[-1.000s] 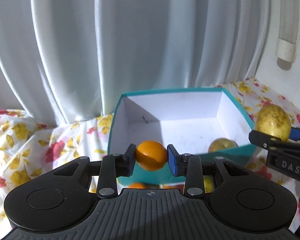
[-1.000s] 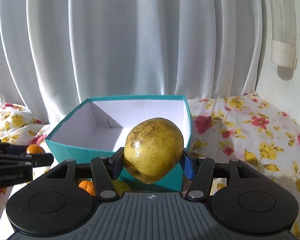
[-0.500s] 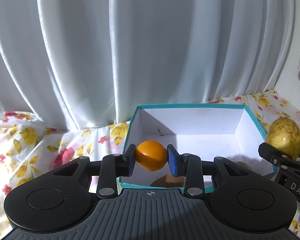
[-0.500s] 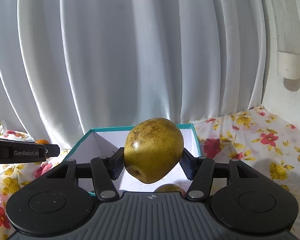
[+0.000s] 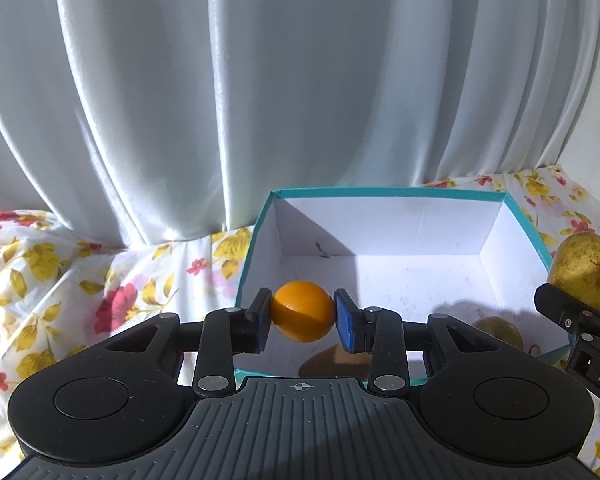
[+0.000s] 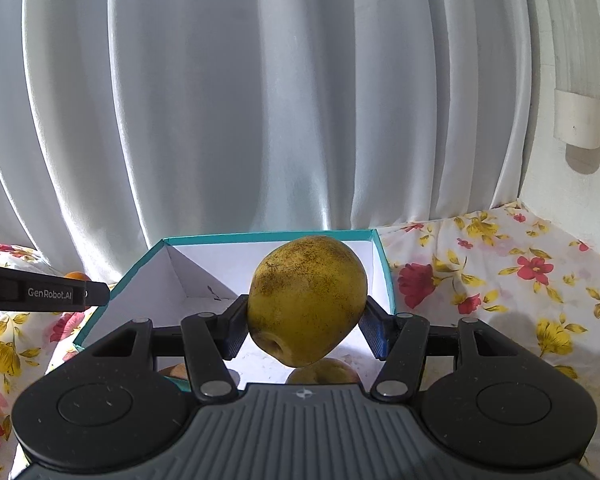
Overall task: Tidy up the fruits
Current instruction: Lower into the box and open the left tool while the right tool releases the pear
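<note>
My left gripper (image 5: 302,312) is shut on a small orange (image 5: 302,311) and holds it over the near edge of the teal box (image 5: 380,192) with white inside. My right gripper (image 6: 306,314) is shut on a speckled yellow pear (image 6: 306,298) above the same box (image 6: 268,236). The pear also shows at the right of the left wrist view (image 5: 586,268). A yellow fruit (image 5: 500,332) lies inside the box, and a brownish one (image 5: 328,362) is partly hidden below the orange.
A floral cloth (image 6: 500,280) covers the surface around the box. A white curtain (image 5: 260,80) hangs right behind it. A white wall with a pipe (image 6: 580,120) stands at the right.
Both grippers have risen and moved forward over the box, so its inside now shows more fully. Both still hold their fruit.
</note>
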